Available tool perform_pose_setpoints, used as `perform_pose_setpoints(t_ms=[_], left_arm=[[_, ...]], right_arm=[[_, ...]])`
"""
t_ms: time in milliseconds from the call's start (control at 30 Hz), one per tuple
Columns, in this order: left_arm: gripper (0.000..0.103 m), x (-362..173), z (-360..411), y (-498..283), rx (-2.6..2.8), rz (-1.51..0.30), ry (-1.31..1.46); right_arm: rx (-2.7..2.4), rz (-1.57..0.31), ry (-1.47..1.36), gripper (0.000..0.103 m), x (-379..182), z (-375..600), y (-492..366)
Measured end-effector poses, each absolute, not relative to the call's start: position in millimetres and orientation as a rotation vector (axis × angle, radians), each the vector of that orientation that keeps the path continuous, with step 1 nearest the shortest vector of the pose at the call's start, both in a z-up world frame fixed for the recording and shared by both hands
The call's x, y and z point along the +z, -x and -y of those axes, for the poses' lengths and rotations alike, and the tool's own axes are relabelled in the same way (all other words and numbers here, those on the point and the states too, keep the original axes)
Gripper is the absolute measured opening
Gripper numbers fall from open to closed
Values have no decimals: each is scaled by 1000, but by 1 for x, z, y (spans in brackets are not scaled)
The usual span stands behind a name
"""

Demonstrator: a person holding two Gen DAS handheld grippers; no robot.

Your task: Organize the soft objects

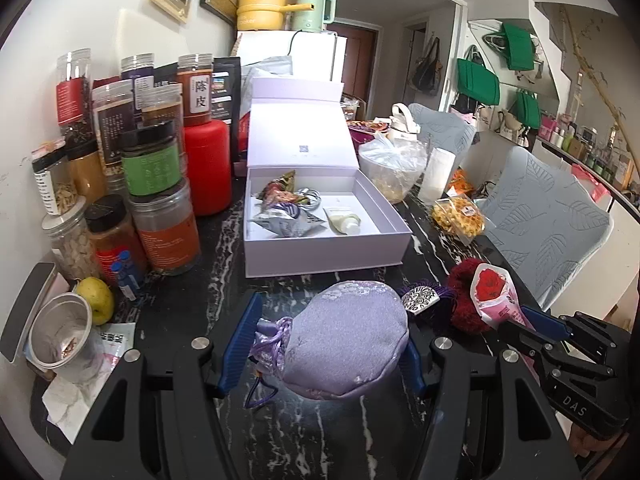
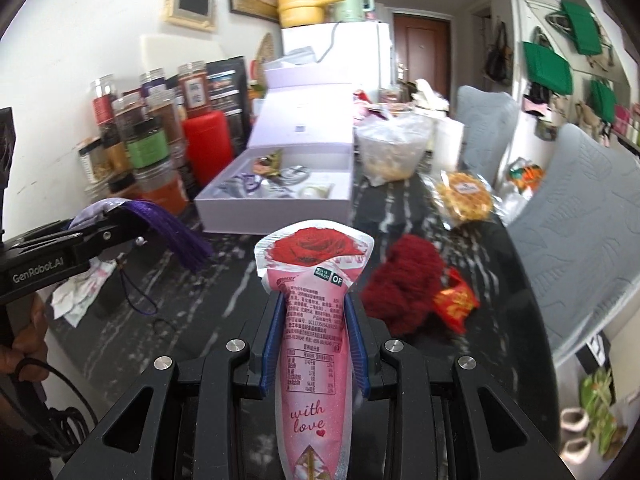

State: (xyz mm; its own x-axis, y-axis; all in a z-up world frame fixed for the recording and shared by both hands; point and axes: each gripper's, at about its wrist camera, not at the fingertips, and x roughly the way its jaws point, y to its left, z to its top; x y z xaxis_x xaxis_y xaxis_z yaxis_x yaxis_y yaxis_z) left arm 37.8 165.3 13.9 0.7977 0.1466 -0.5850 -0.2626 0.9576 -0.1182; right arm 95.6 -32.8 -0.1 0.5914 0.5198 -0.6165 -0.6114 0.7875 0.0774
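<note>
Sachet (image 1: 344, 344) of lilac brocade sat clamped between the blue pads of the left gripper (image 1: 332, 344), its purple tassel (image 2: 180, 236) hanging off to the side, lifted above the dark marbled table (image 1: 320, 432). The right gripper (image 2: 314, 320) was closed on a pink rose-printed pouch (image 2: 314, 300), pinching its narrow stem while the broad printed head stuck out ahead of the fingertips. Straight ahead of both tools lay the open white gift box (image 1: 320, 248), already holding a few foil packets and a small tube; its free floor was on the side nearer the right gripper. A fluffy dark-red pompom (image 2: 404, 284) rested on the table just right of the pouch.

Judging by this, both items were bound for the box. To do it well, carry each over the near wall before letting go, one at a time, and keep the tassel from snagging the rim.
</note>
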Motion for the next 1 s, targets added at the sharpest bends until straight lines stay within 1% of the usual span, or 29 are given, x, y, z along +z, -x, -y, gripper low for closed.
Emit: perform_pose_setpoints(t_ms=[500, 1000], left_arm=[[62, 24, -211, -34, 307, -579, 226], [62, 62, -242, -68, 303, -487, 214]], right_arm=[[782, -638, 182, 30, 13, -27, -96], [793, -550, 198, 30, 55, -57, -127]])
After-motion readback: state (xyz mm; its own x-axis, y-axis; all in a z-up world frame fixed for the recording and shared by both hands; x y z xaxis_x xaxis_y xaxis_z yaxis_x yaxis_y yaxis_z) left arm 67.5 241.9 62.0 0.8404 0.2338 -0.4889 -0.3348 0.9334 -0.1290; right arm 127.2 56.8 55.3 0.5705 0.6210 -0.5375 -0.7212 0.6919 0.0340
